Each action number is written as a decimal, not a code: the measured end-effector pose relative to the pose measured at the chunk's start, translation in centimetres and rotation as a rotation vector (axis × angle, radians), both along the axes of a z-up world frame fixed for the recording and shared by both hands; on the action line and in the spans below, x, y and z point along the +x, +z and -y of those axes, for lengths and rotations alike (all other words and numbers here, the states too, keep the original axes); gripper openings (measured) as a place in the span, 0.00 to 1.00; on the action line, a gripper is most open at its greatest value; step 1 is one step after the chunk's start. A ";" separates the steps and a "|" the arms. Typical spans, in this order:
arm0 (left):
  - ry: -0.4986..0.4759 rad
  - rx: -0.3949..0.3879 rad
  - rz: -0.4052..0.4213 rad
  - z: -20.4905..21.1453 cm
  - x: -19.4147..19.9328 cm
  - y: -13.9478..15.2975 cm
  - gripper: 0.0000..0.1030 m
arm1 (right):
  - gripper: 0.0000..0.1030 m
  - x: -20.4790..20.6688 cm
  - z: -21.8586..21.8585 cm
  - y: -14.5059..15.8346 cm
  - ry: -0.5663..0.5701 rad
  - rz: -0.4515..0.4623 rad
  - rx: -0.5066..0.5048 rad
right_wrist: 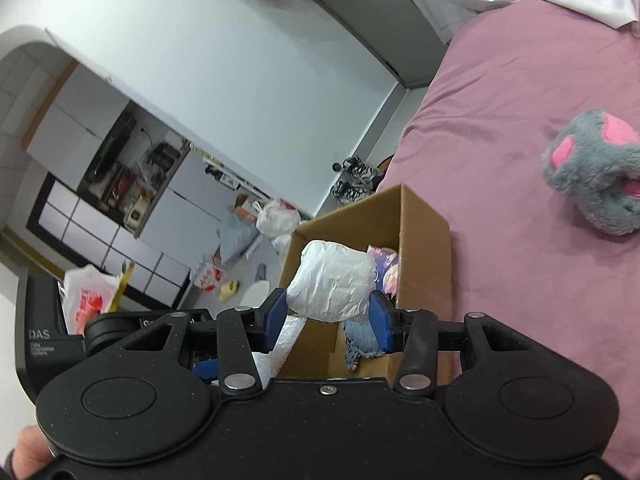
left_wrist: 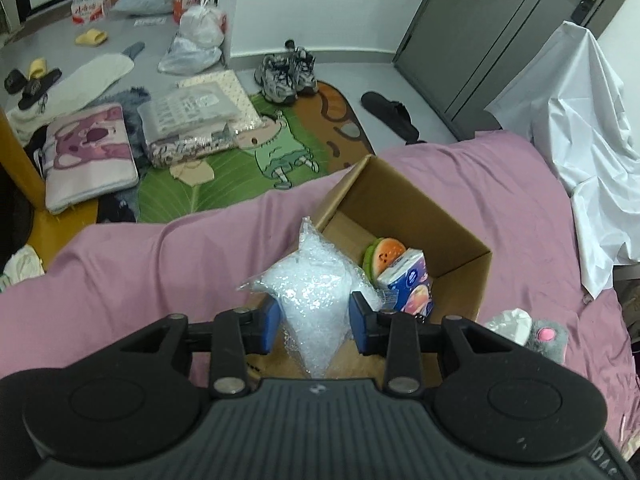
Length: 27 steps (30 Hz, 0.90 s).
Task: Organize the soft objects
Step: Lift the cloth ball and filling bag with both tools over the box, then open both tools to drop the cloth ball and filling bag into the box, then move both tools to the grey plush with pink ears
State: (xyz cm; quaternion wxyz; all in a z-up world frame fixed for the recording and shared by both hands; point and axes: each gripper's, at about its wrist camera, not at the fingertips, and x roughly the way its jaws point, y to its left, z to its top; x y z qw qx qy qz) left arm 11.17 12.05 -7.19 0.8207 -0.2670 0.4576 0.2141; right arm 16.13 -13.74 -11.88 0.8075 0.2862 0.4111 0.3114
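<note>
My left gripper (left_wrist: pixel 314 318) is shut on a crumpled wad of clear bubble wrap (left_wrist: pixel 310 288) and holds it over the near edge of an open cardboard box (left_wrist: pixel 420 216) on the pink bedspread. Inside the box lie a burger-shaped plush (left_wrist: pixel 380 256) and a tissue pack (left_wrist: pixel 408 282). My right gripper (right_wrist: pixel 328 318) is shut on a crumpled white soft bundle (right_wrist: pixel 332 286) and holds it above the same box (right_wrist: pixel 424 232). A grey plush paw with pink pads (right_wrist: pixel 592 176) lies on the bed right of the box; it also shows in the left wrist view (left_wrist: pixel 546 338).
The pink bedspread (left_wrist: pixel 120 264) covers the bed. A white sheet (left_wrist: pixel 580 140) is draped at the far right. On the floor beyond lie a cartoon rug (left_wrist: pixel 280 148), folded bedding (left_wrist: pixel 92 152), sneakers (left_wrist: pixel 286 74), slippers and plastic bags.
</note>
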 end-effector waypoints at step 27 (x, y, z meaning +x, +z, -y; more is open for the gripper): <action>-0.078 0.127 0.009 0.1 -0.5 2.6 0.76 | 0.91 -1.5 0.3 2.3 -0.029 0.031 -0.165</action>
